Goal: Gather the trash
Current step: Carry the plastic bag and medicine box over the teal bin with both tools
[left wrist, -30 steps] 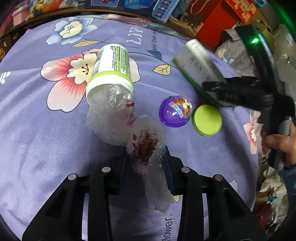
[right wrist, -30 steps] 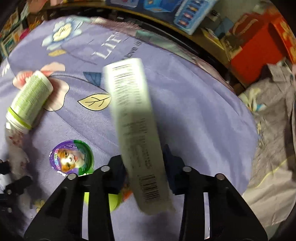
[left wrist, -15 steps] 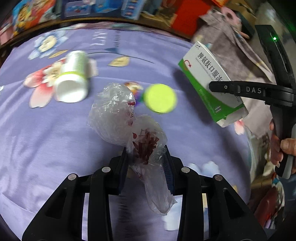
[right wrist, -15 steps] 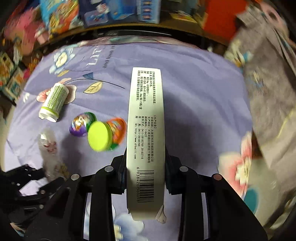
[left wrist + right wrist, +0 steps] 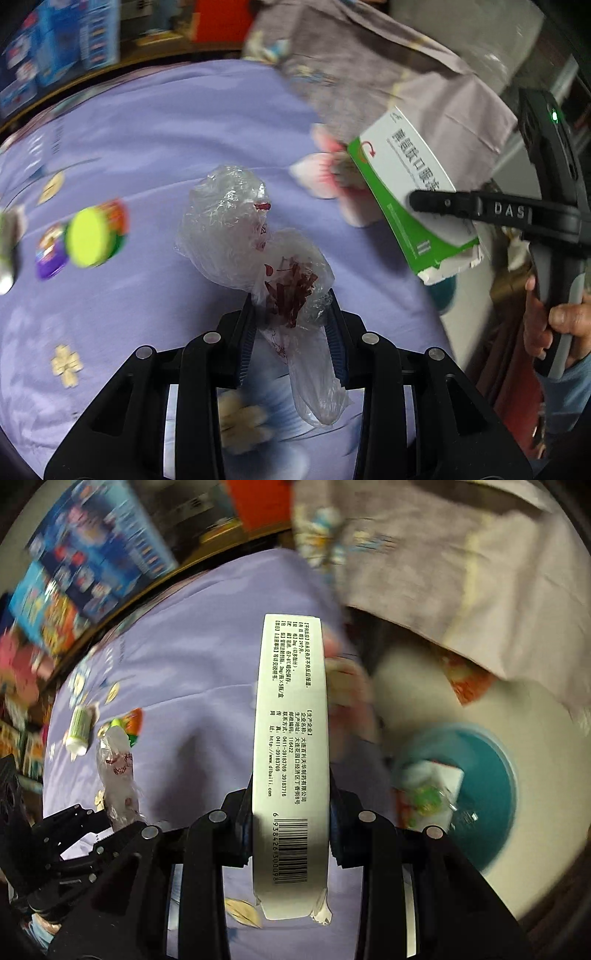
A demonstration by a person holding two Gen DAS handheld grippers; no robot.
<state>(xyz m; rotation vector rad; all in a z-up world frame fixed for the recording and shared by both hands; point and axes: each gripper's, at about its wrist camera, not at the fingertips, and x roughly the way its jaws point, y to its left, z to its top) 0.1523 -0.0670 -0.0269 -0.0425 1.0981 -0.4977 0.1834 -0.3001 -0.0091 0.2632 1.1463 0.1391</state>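
My left gripper (image 5: 291, 325) is shut on a crumpled clear plastic bag (image 5: 255, 236) with red print, held above the purple flowered cloth (image 5: 155, 140). My right gripper (image 5: 290, 812) is shut on a long white and green medicine box (image 5: 290, 746), which also shows in the left wrist view as the medicine box (image 5: 410, 195) at the right, clamped by the right gripper (image 5: 436, 203). A hand (image 5: 557, 325) grips that tool's handle. Beyond the cloth's right edge sits a teal bin (image 5: 480, 797) with wrappers (image 5: 428, 797) inside.
On the cloth to the left lie a yellow-green lid (image 5: 88, 242), a purple capsule toy (image 5: 50, 254) and a white bottle with a green label (image 5: 78, 729). Toy boxes (image 5: 92, 565) line the far side. A grey flowered sheet (image 5: 461, 565) drapes at the right.
Both grippers have swung to the right across the cloth with the bag and the box still in them. The bottle, lid and capsule slid to the left of view, and the teal bin came into sight.
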